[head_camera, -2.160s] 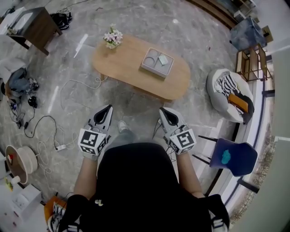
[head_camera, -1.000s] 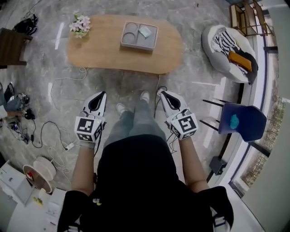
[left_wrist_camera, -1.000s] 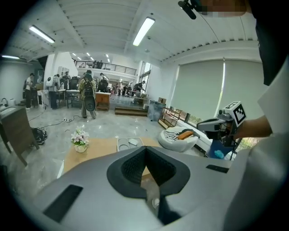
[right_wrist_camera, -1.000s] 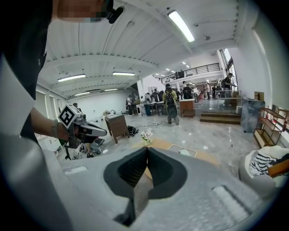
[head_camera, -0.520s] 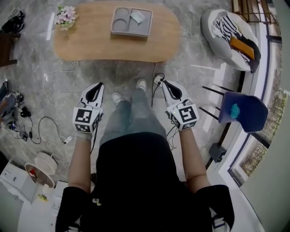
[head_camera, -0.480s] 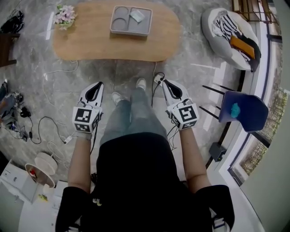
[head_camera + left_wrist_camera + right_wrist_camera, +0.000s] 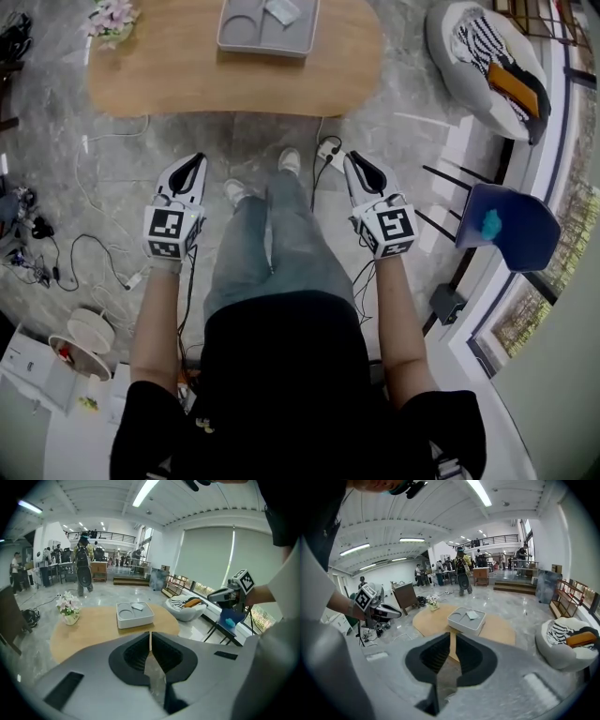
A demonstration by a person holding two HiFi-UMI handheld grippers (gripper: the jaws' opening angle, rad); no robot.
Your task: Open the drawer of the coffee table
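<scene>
Marble floor (image 7: 112,187) all round me, and the coffee table (image 7: 187,80) sits dead ahead at twelve o'clock, well apart from both grippers. Its drawer is nowhere in sight: no view shows a front or a handle, only the oval top and its near edge, so it's presumably under that top. That's my first worry, reaching for the wrong face of the table.

A beanbag (image 7: 469,47) sits at two o'clock and a blue chair (image 7: 511,225) at three; swing wide on that side and I clip one.

On the table, a grey tray (image 7: 239,42) lies at twelve and flowers (image 7: 111,16) stand at eleven. Jolt the table with a hard pull and I reckon the flowers tip first.

My left gripper (image 7: 190,162) hangs at ten o'clock with its jaws together and nothing in them. My right gripper (image 7: 359,161) is at two o'clock; its jaws have just been opening, a narrow slit now, nothing between them. Neither gap would take a handle, so going in like this I'd only bump it.

A power strip (image 7: 328,148) lies just beside the right gripper's tip, and cables (image 7: 94,253) trail at nine o'clock. Step carelessly and I snag one.
</scene>
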